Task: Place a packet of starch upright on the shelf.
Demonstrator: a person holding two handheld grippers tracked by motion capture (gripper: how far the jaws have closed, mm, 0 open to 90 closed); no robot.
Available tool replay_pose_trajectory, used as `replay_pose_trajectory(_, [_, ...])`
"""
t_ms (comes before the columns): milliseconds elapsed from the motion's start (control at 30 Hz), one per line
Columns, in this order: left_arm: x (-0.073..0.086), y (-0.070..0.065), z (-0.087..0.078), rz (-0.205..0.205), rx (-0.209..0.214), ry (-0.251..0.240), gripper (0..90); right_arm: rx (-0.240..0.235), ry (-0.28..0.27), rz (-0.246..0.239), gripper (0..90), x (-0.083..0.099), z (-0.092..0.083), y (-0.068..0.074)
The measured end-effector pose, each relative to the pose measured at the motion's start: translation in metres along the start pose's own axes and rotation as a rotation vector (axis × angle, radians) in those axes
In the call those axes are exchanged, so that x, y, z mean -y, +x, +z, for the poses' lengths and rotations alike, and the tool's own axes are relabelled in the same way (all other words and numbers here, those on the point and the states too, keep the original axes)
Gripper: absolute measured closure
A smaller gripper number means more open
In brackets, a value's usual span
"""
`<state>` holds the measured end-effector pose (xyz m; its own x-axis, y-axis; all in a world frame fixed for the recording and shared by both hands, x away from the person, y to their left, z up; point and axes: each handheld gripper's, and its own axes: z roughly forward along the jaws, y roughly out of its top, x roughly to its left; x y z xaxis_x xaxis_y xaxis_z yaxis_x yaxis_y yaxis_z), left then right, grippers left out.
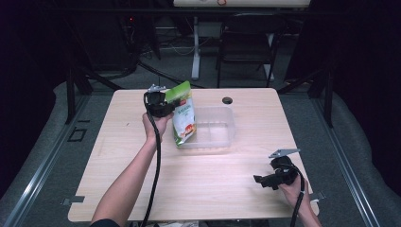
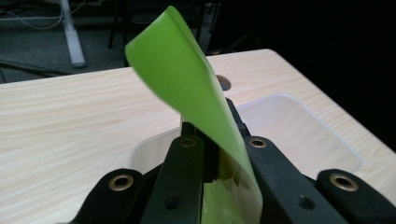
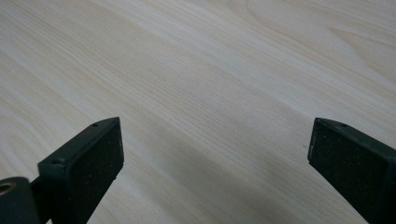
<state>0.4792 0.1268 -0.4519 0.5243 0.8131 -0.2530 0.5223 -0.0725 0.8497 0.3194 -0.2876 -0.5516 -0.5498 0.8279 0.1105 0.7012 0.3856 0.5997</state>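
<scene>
Gripping the green snack pouch (image 1: 183, 118) by its top edge, left claw (image 1: 166, 100) suspends it over the clear tray (image 1: 222, 135); right claw (image 1: 261, 180) rests open above the counter (image 1: 123, 161).

The left arm reaches up from the bottom of the high view to the upper middle. Its hand (image 1: 153, 125) holds the left claw (image 1: 165, 100) up high. The two jaws are squeezed tight on a green bag (image 2: 187, 88). The right hand (image 1: 293, 189) sits at the lower right. The right claw (image 1: 259, 179) points left, low over the tabletop (image 3: 210, 70), its jaws spread wide.
</scene>
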Motion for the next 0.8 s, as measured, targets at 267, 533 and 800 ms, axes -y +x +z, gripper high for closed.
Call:
replay_pose_trajectory(267, [0.000, -0.015, -0.004, 0.043, 0.014, -0.057, 90.0, 0.000, -0.002, 0.000, 2.9, 0.000, 0.000, 0.000])
replay_pose_trajectory(533, [0.004, -0.013, -0.005, 0.032, 0.014, -0.123, 89.9, 0.001, -0.002, -0.001, 3.0, 0.000, 0.000, 0.000])
replay_pose_trajectory(800, [0.014, -0.011, -0.001, 0.038, 0.030, -0.142, 89.9, 0.000, -0.003, 0.000, 2.9, 0.000, 0.000, 0.000])
